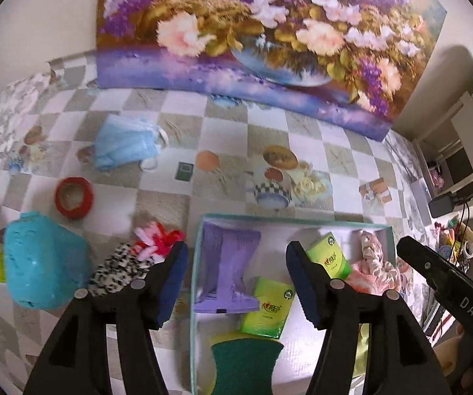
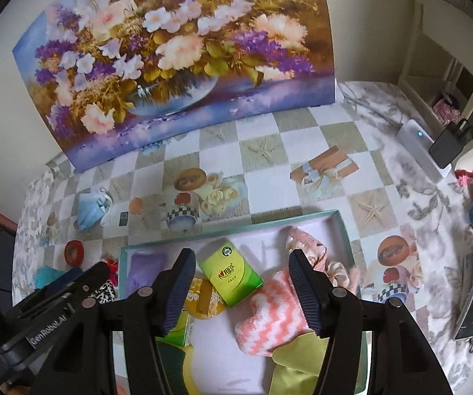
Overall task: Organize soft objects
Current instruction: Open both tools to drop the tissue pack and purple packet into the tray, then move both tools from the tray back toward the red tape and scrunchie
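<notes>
Left hand-held gripper [image 1: 236, 279] is tipped steeply down over the teal-rimmed box [image 1: 295, 221], fingers spread apart with nothing between them. Right hand-held gripper [image 2: 241, 288] hangs right next to it at about the same downward tilt, also spread wide and empty.

Inside the box, on the worktop [image 2: 263, 138]: a purple pouch [image 1: 226, 270] lying flat with its long side running away from the camera, along the left wall. Two green tissue packs [image 1: 266, 306], each turned a bit diagonal. A green and yellow sponge [image 1: 243, 368] at the near end. A pink-and-white zigzag cloth [image 2: 274, 316] bunched up under the right gripper, plus a pink scrunchie [image 2: 305, 247] toward the far right corner.

Still outside the box, on the left: blue face masks [image 1: 124, 141], a red tape roll [image 1: 73, 197], a turquoise fluffy thing [image 1: 43, 263] and a leopard-print and pink fabric piece [image 1: 137, 260] just beside the box wall.
</notes>
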A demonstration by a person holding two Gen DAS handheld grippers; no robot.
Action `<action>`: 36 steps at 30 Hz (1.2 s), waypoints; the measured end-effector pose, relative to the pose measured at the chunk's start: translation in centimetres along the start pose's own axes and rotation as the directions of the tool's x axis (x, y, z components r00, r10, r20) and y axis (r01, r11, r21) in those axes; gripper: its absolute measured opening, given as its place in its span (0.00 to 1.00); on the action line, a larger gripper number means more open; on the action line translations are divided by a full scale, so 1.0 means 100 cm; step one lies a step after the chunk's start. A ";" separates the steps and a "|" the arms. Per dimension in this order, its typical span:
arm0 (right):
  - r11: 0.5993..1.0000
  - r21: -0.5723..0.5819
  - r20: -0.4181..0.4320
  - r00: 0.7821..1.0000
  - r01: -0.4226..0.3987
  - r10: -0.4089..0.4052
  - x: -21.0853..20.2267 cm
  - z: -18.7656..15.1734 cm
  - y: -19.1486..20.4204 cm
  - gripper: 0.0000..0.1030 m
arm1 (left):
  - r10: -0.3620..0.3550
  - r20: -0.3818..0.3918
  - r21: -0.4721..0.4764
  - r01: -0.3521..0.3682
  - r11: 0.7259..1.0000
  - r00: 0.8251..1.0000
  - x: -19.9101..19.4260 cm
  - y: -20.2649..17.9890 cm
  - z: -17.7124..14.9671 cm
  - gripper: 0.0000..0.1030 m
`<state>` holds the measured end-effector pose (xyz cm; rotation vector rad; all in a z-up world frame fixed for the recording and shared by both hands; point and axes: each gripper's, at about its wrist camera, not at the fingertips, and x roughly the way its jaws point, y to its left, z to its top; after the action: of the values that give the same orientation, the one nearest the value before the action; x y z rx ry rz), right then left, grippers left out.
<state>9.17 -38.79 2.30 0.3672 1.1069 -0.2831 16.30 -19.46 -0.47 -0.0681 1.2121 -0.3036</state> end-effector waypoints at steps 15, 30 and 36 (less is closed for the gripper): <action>0.993 -0.067 -0.036 0.994 0.098 -0.101 0.024 -0.006 0.010 1.00 | 0.129 0.049 -0.100 -0.124 0.987 0.990 0.001 0.038 0.005 0.92; 0.990 -0.112 -0.033 0.996 0.083 -0.088 0.023 -0.007 0.031 1.00 | 0.134 0.035 -0.063 -0.132 0.989 0.990 -0.005 0.041 0.008 0.92; 0.990 -0.135 0.004 0.999 0.047 -0.047 0.009 -0.006 0.052 1.00 | 0.141 0.050 -0.046 -0.138 0.989 0.989 -0.020 0.051 0.013 0.92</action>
<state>11.17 -33.91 2.02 0.2208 1.1284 -0.2483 17.85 -14.20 0.70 -0.0274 1.1641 -0.1529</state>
